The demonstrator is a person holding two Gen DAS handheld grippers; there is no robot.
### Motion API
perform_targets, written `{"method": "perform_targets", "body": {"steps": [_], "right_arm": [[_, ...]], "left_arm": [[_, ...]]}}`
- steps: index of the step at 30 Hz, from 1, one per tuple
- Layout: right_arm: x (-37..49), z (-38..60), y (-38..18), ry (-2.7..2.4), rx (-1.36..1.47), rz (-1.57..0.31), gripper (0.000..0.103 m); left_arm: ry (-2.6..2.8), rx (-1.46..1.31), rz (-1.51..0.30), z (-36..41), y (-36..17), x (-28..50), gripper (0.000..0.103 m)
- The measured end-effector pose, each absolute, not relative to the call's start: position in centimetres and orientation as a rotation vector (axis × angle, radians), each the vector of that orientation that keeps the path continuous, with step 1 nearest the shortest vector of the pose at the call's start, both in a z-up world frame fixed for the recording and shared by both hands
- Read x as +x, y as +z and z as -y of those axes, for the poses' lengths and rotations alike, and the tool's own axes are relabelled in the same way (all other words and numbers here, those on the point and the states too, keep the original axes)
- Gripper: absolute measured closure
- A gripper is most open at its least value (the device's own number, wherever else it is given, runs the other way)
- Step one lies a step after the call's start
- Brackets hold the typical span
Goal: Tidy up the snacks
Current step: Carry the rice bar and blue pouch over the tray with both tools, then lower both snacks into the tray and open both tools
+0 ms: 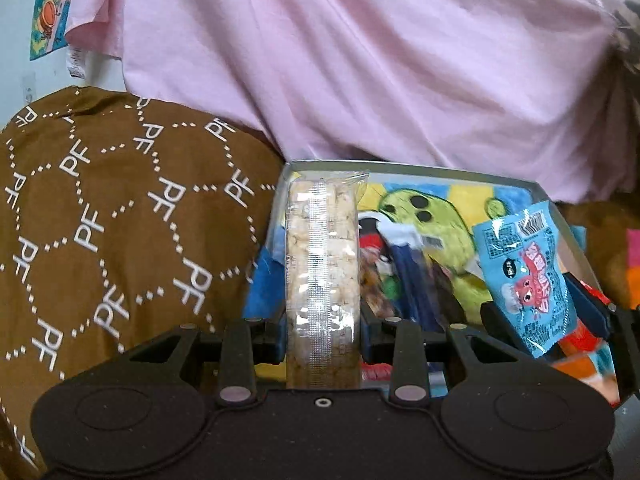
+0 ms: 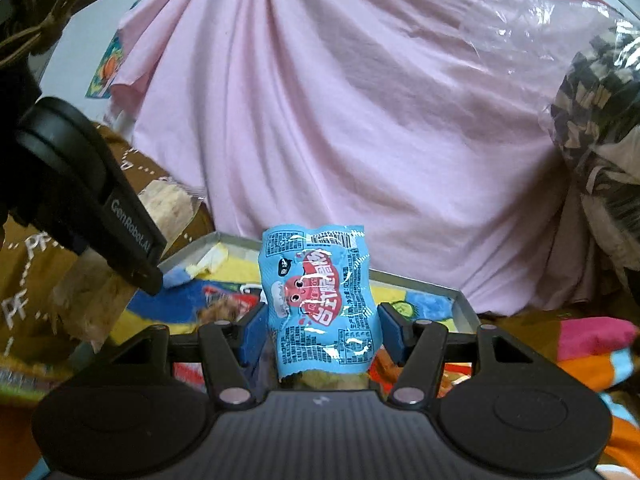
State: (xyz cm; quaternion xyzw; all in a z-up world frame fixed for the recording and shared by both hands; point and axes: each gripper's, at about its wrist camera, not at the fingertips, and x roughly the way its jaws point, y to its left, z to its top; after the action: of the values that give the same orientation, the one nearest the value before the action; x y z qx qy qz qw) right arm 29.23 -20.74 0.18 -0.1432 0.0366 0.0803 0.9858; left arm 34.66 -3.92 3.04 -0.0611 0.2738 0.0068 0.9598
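Note:
My left gripper [image 1: 323, 336] is shut on a clear-wrapped stack of rice cakes [image 1: 322, 264], held upright over the left end of a grey tray [image 1: 420, 170] with a colourful cartoon lining. My right gripper [image 2: 322, 328] is shut on a small blue snack packet [image 2: 320, 300] with a red octopus, held upright above the same tray [image 2: 464, 300]. The blue packet [image 1: 524, 280] also shows at the right in the left wrist view. The rice cakes [image 2: 168, 208] and the left gripper's body show at the left in the right wrist view. A dark blue snack packet [image 1: 412, 280] lies in the tray.
A pink sheet [image 1: 380, 60] drapes behind the tray. A brown cloth with white PF letters [image 1: 120, 220] lies to the left. A plastic-wrapped patterned bundle [image 2: 596, 128] is at the right, with bright orange and pink fabric [image 2: 592, 352] below it.

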Motion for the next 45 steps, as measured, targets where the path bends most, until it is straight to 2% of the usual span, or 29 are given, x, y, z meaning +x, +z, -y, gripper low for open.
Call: {"method": "perform_targets", "body": {"steps": [17, 39, 42, 45], "right_arm": [[35.2, 20.5, -1.4, 0.196, -0.188, -0.172, 0.039], [36.7, 21.2, -2.3, 0.21, -0.134, -0.265, 0.037], [36.6, 21.3, -2.2, 0.212, -0.135, -0.266, 0.036], [36.5, 21.2, -2.1, 0.216, -0.136, -0.256, 0.033]], "left_arm": [[0.093, -0.081, -0.607, 3.6, 1.0, 40.4, 0.068], [0.09, -0.111, -0.689, 4.2, -0.9, 42.8, 0.068], [0.087, -0.133, -0.691, 3.9, -0.9, 42.7, 0.067], [0.08, -0.144, -0.682, 3.8, -0.6, 42.5, 0.06]]}}
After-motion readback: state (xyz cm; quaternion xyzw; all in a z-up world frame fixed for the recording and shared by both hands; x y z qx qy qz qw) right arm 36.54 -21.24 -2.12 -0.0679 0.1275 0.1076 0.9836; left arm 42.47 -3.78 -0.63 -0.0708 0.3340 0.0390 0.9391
